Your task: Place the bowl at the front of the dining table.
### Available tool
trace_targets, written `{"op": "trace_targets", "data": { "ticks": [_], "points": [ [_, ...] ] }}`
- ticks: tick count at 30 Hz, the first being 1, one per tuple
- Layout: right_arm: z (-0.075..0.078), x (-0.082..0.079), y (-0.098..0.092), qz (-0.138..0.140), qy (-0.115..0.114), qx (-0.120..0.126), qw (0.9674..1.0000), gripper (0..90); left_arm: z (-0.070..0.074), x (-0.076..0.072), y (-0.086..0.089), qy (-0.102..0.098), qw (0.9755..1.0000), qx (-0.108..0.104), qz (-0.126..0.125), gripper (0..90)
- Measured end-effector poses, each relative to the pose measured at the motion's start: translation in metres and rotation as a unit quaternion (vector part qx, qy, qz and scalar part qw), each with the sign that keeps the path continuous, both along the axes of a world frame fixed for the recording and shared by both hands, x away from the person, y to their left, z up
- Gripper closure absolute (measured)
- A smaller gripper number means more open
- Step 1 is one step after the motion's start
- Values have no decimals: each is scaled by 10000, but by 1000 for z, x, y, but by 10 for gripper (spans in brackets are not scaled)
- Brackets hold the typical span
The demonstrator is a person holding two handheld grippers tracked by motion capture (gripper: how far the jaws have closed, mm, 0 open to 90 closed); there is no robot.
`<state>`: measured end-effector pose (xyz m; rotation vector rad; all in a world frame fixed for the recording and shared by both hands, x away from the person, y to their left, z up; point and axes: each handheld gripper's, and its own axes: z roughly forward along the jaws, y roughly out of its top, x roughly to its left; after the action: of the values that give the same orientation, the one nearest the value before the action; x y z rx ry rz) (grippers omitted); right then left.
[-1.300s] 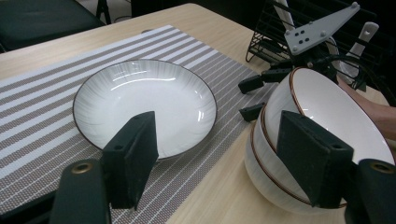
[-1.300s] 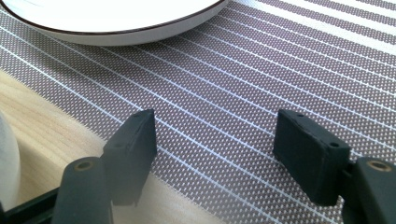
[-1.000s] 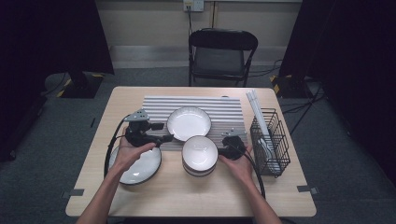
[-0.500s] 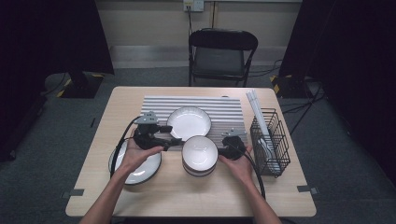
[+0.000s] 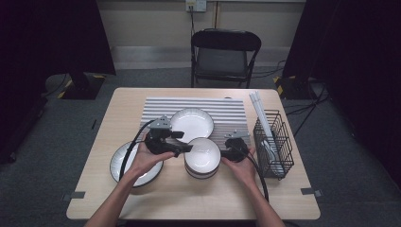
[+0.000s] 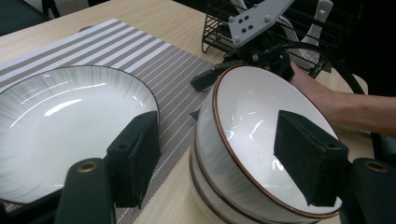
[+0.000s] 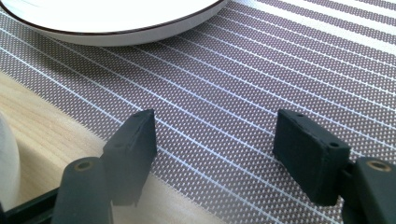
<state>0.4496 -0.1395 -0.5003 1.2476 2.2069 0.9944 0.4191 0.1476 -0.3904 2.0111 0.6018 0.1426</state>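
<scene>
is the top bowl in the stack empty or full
Empty: the top bowl of the stack shows a bare, glossy white inside, with the left gripper open around its rim.

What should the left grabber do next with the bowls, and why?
Probably ease the left gripper a little further onto the top bowl and close on its rim. Its jaws have just been closing a bit but are open, one outside the bowl's near wall and one over its inside, not pressing. The stack of bowls sits between both grippers, and the right gripper hangs open above the striped mat.

A black folding chair point(image 5: 225, 56) stands behind the wooden table point(image 5: 189, 198) on grey carpet point(image 5: 56, 156), dark curtains point(image 5: 47, 38) flanking.
</scene>
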Motion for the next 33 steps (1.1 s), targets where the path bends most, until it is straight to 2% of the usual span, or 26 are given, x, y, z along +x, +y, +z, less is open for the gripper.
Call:
{"op": "trace_targets", "data": {
  "ticks": [7,11,13,15,18,19,20,22,23,26,29,30,33],
  "points": [
    [0,0,0,-4,0,0,10000,297,-6,5,-10,67,9999,-27,-101,339],
    [0,0,0,-4,-11,5,10000,297,-7,6,-15,89,9998,43,-161,348],
    [0,0,0,-5,-12,3,10000,297,-6,8,-16,64,9999,-5,-94,361],
    [0,0,0,-4,-13,3,10000,297,-6,10,-17,122,9998,-52,-127,393],
    [0,0,0,-5,-11,4,10000,297,-11,11,-21,161,9997,69,-152,422],
    [0,0,0,-4,-12,4,10000,297,-13,12,-24,113,9997,179,-137,433],
    [0,0,0,-1,-11,4,10000,297,-13,13,-23,115,9997,197,-118,464],
    [0,0,0,-1,-10,4,10000,297,-14,15,-24,223,9997,103,-95,496],
    [0,0,0,0,-10,5,10000,297,-15,15,-26,179,9997,137,-104,506],
    [0,0,0,-1,-10,4,10000,297,-16,16,-29,221,9991,350,-35,549],
    [0,0,0,-3,-7,8,10000,297,-16,16,-31,223,9993,297,-28,612],
    [0,0,0,1,-9,5,10000,297,-16,16,-31,257,9990,367,-34,617],
    [0,0,0,-1,-10,4,10000,297,-19,18,-34,282,9989,380,-40,646]
  ]
}}
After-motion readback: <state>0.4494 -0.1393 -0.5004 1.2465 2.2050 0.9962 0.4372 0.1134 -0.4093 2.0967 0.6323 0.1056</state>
